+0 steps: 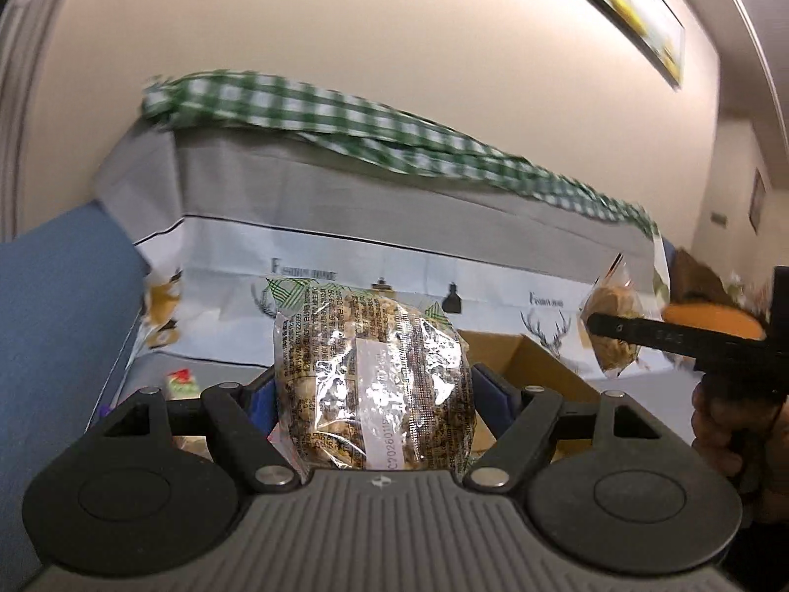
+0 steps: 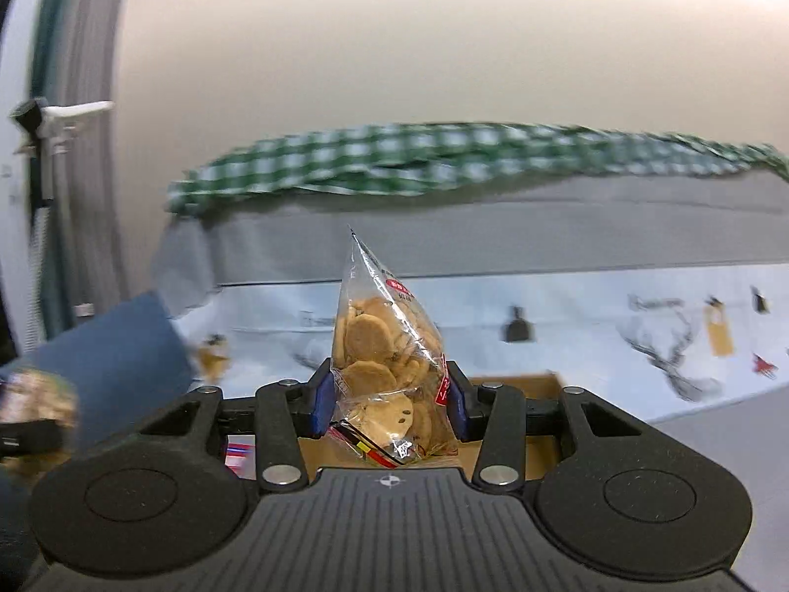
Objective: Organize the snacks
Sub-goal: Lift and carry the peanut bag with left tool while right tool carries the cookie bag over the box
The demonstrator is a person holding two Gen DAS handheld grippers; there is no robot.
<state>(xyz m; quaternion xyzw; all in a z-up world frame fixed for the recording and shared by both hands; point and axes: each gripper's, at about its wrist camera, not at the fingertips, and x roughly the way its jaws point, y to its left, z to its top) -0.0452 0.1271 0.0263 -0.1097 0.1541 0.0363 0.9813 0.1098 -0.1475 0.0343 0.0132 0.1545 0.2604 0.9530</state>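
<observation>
Crinkled clear plastic wraps the round, knobbly nut-studded snack cake (image 1: 375, 385), which stands upright, pinched between the blue pads of the black left gripper (image 1: 376, 394). The right gripper (image 2: 389, 399) is clamped on a clear, pointed cellophane pouch of flat tan biscuits (image 2: 382, 360), its peak tilted upward. Both packets hang above an open brown cardboard box (image 1: 522, 370) resting on a smooth white tablecloth printed with antlers (image 1: 493, 291). A rumpled green-and-white checked cloth (image 1: 345, 118) lies along the back edge against the plain cream wall (image 1: 394, 24).
</observation>
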